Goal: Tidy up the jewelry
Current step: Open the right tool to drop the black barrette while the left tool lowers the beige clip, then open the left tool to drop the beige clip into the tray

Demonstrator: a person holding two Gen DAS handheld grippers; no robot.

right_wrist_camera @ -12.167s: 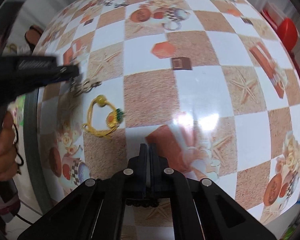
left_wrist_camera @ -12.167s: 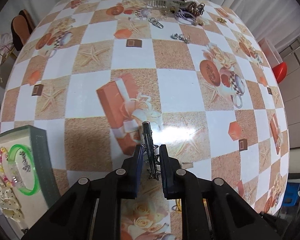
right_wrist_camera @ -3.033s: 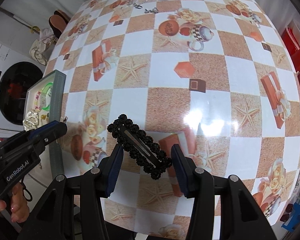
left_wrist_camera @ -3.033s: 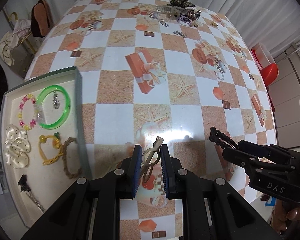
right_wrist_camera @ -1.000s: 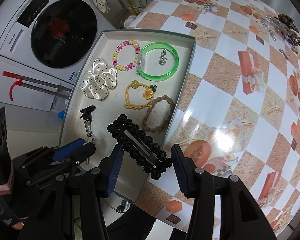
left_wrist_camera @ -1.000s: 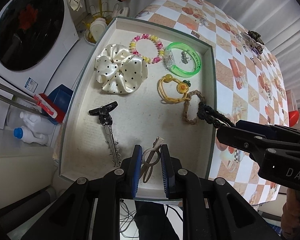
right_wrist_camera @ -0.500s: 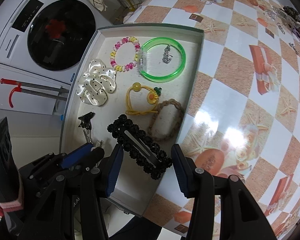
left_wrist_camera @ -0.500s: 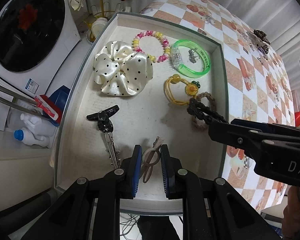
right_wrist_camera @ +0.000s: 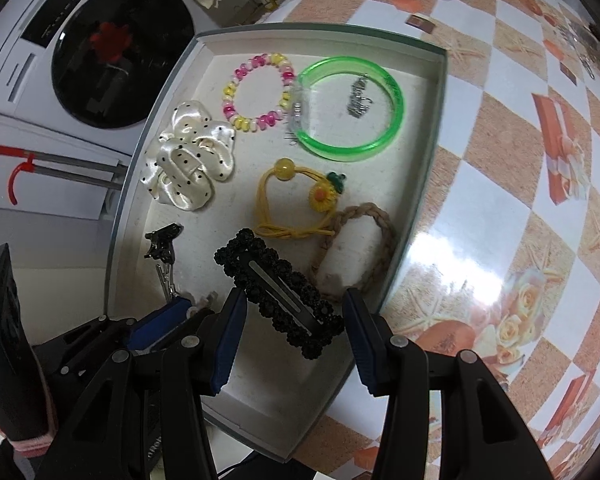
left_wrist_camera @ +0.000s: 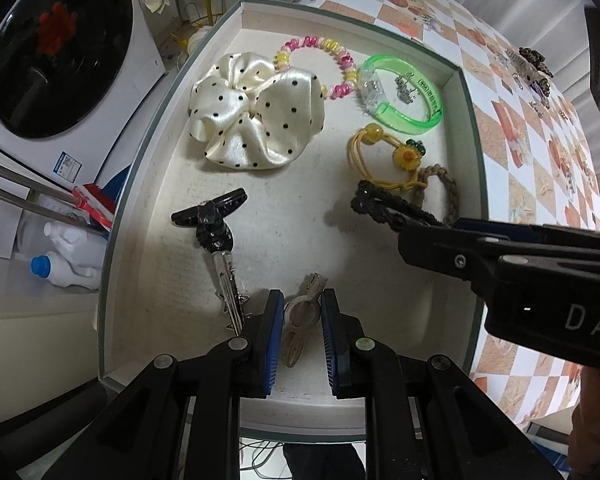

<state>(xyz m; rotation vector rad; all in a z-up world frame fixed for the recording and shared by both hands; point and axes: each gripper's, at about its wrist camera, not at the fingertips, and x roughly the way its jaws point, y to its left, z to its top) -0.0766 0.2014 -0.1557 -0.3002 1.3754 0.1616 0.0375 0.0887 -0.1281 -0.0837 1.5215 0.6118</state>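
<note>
Above the near end of the tray [left_wrist_camera: 473, 120], both grippers pointed steeply down, side by side. The left gripper [left_wrist_camera: 300, 334] had its jaws drawn narrow on a beige hair clip [left_wrist_camera: 301, 320], gripped across its middle with the tip poking out ahead of the pads. The right gripper [right_wrist_camera: 294, 316] stood about half open — yet clamped on a wide black beaded snap clip [right_wrist_camera: 284, 292], which lay slantwise between the blue pads; from the left wrist view this clip [left_wrist_camera: 392, 208] jutted out over the tray floor beside the braided tie. Neither clip could be seen touching the tray. Inside the tray lay a cream polka-dot scrunchie [left_wrist_camera: 256, 120], a pink-and-yellow bead bracelet [right_wrist_camera: 256, 92] touching it in the left view, a green bangle [right_wrist_camera: 352, 108] with a small silver charm [right_wrist_camera: 358, 96] inside its ring, a yellow hair tie with a flower [right_wrist_camera: 296, 204], a tan braided tie [right_wrist_camera: 360, 248] overlapping the yellow one's end, and a black-headed metal clip [left_wrist_camera: 218, 240] just beside the left pad. The tray sat at the edge of a checkered tablecloth [right_wrist_camera: 500, 160] — a washing machine [right_wrist_camera: 100, 48] stood beyond it.
</note>
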